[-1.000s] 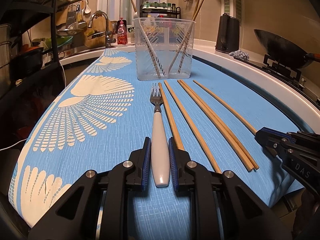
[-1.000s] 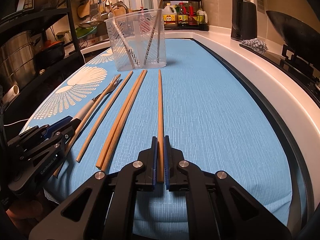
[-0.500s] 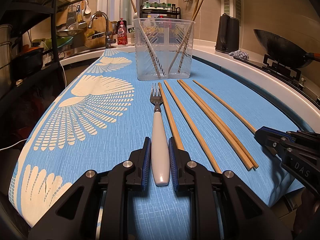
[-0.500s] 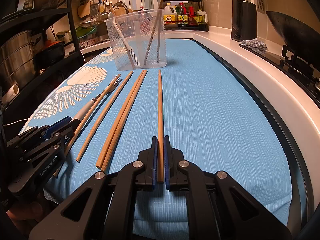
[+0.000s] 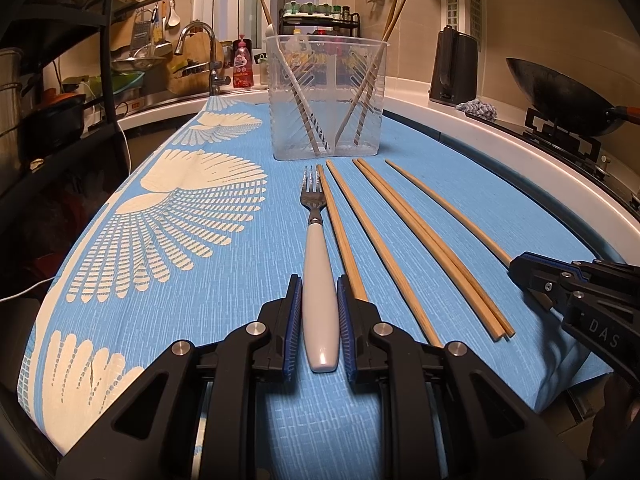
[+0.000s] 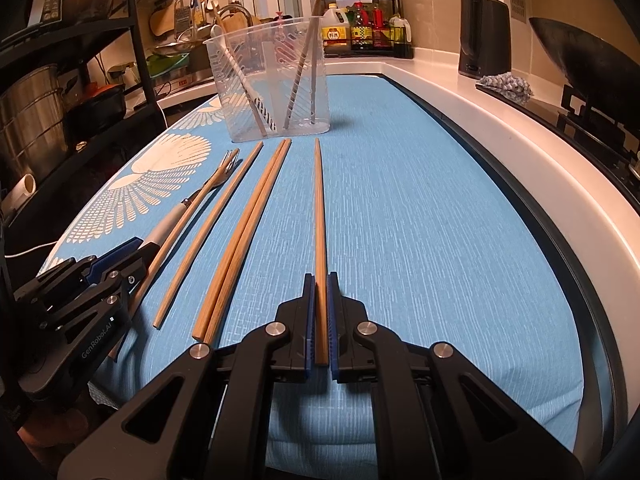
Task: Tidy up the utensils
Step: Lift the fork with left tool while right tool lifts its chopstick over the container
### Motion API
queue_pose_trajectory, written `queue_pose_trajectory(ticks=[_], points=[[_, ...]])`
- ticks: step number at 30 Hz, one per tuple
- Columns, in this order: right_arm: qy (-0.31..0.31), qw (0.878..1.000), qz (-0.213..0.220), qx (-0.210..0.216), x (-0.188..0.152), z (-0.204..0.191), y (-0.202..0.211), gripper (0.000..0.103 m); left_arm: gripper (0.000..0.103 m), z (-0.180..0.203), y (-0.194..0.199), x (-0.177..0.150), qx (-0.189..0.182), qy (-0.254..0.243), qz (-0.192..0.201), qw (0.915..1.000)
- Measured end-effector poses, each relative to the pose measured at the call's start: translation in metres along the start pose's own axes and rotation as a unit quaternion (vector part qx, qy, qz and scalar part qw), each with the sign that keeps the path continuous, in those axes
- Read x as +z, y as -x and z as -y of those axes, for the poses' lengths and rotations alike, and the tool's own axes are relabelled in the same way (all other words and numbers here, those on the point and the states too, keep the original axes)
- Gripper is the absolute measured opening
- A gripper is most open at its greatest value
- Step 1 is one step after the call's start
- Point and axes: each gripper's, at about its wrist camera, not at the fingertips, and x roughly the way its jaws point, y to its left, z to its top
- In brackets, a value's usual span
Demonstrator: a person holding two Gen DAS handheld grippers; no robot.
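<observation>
Left wrist view: my left gripper [image 5: 319,320] is clamped on the white handle of a fork [image 5: 318,276], blue pads pressed to both sides of it, the tines pointing away toward a clear plastic utensil holder [image 5: 326,96] at the far end of the blue patterned cloth [image 5: 460,184]. The fork lies flat on the cloth, touching the nearest of 5 wooden chopsticks set out just to its right. Right wrist view: my right gripper [image 6: 321,320] is clenched on the near end of the rightmost chopstick [image 6: 319,208], which runs straight ahead on the cloth toward the holder. A pair of chopsticks [image 6: 248,232] lies touching each other just to its left, then a single chopstick [image 6: 208,232], then the fork. The holder already stands upright with several utensils leaning inside.
</observation>
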Motion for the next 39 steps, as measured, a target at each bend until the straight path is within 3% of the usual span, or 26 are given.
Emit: queue_pose_trajectory(ticks=[9,20,39], points=[[0.002,0.999,0.038,-0.005,0.015,0.003,0.027,0.006,0.018,-0.001,0.018,0.016,-0.003,-0.007,0.028,0.9996],[0.018,0.996,0.091,0.004,0.053,0.0,0.062,0.006,0.018,-0.01,0.036,0.061,-0.004,-0.019,0.071,0.9973],[0.028,0.989,0.142,0.023,0.143,-0.004,0.092,0.006,0.017,-0.019,0.045,0.146,-0.044,-0.001,0.087,0.9952]])
